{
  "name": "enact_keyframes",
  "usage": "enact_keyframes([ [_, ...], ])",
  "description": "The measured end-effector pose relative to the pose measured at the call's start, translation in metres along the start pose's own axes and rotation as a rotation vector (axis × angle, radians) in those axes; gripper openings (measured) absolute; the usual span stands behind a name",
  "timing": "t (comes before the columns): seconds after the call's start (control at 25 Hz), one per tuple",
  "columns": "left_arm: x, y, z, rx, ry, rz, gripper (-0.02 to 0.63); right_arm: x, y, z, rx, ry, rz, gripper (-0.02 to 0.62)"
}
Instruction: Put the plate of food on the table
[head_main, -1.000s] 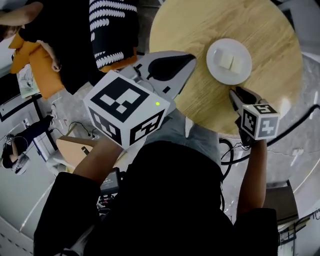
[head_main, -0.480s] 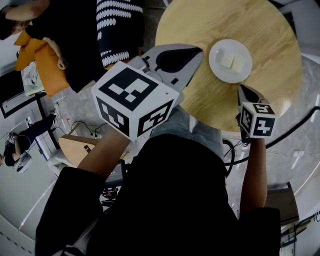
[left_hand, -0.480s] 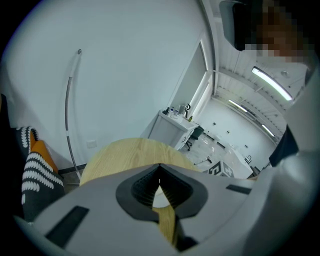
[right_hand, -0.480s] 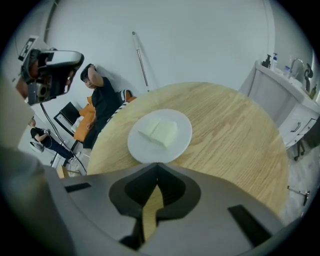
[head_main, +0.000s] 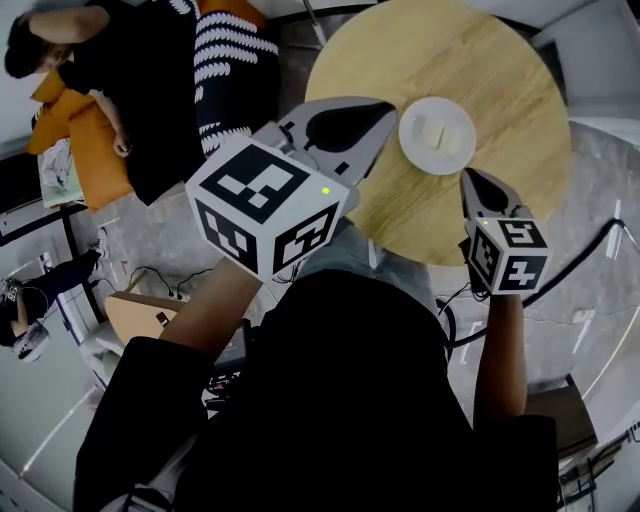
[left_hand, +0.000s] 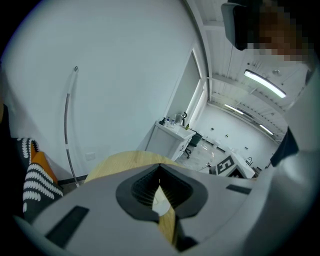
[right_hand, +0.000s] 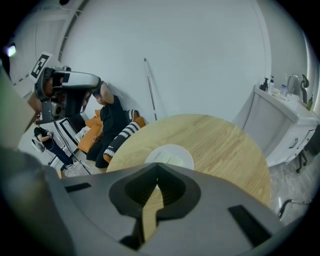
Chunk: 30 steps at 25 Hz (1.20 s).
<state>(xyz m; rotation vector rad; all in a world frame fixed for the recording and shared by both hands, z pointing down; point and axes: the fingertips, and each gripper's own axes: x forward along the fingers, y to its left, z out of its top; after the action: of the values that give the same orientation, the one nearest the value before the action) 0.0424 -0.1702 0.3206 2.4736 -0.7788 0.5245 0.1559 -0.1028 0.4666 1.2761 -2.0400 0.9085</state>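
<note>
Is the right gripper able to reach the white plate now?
Probably yes. The plate sits on the round table just ahead of the right gripper, with nothing between them. Its jaws are shut, so they would need opening first.

The right gripper's (right_hand: 157, 167) grey jaws fill the foreground, closed tip to tip with nothing between them. Just beyond the tips, a white plate (right_hand: 186, 158) holding pale food pieces (right_hand: 169, 160) rests on a round wooden table (right_hand: 225, 145). A white cabinet (right_hand: 280, 127) stands at right.
</note>
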Motion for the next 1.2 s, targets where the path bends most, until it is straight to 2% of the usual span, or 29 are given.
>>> enact_keyframes([
  [0.4,-0.027,-0.026,0.024,0.042,-0.099,0.015,0.008,-0.055,0.027,0.057,-0.086,-0.177,0.015,0.008],
  [0.68,-0.042,-0.056,0.037,0.081,-0.157,0.015,0.008,-0.099,0.043,0.081,-0.12,-0.314,0.035,0.008],
  [1.0,-0.063,-0.092,0.052,0.125,-0.225,-0.004,0.008,-0.146,0.062,0.084,-0.141,-0.419,0.069,0.008],
  [1.2,-0.075,-0.107,0.051,0.139,-0.238,-0.013,0.008,-0.164,0.07,0.081,-0.136,-0.46,0.081,0.008],
])
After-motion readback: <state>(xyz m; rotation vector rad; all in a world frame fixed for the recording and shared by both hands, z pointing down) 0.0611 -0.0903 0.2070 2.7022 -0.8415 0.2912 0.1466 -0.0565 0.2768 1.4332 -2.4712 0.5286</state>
